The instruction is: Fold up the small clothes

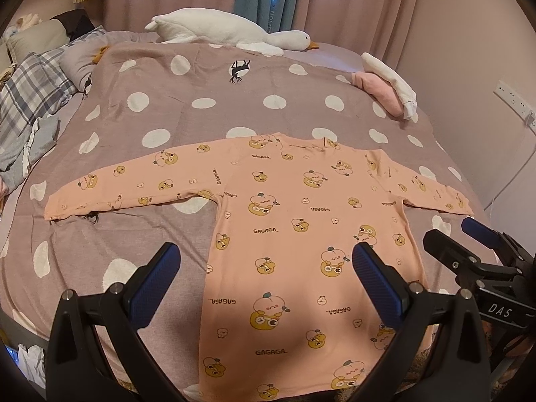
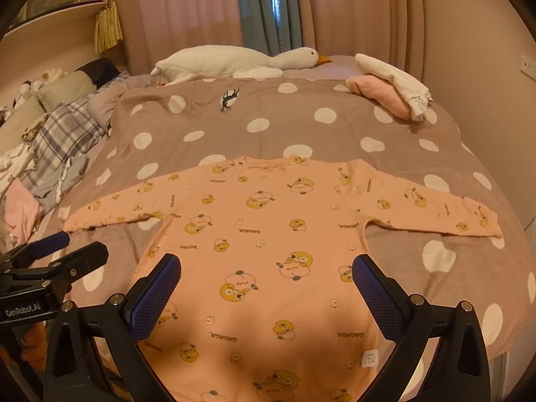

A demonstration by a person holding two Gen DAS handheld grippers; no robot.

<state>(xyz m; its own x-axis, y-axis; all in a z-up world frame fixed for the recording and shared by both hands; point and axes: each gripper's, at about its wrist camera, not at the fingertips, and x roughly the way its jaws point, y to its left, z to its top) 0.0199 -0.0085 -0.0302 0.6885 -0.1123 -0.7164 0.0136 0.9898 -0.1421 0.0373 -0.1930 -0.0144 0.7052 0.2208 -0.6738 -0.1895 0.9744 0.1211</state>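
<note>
Your peach shirt (image 1: 301,221) lies flat and unfolded on the polka-dot blanket (image 1: 167,107), both sleeves spread out sideways, hem nearest you. Your left gripper (image 1: 266,261) hovers over the lower body of the shirt, jaws wide, holding nothing. Your right gripper (image 2: 266,273) hangs just beside it, jaws wide too, empty. Up by the curtains, a plush goose (image 2: 234,62) and folded clothes (image 2: 388,90)

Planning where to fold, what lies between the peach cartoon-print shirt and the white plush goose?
Only bare polka-dot blanket between shirt and goose, clearest in the right wrist view.
</note>
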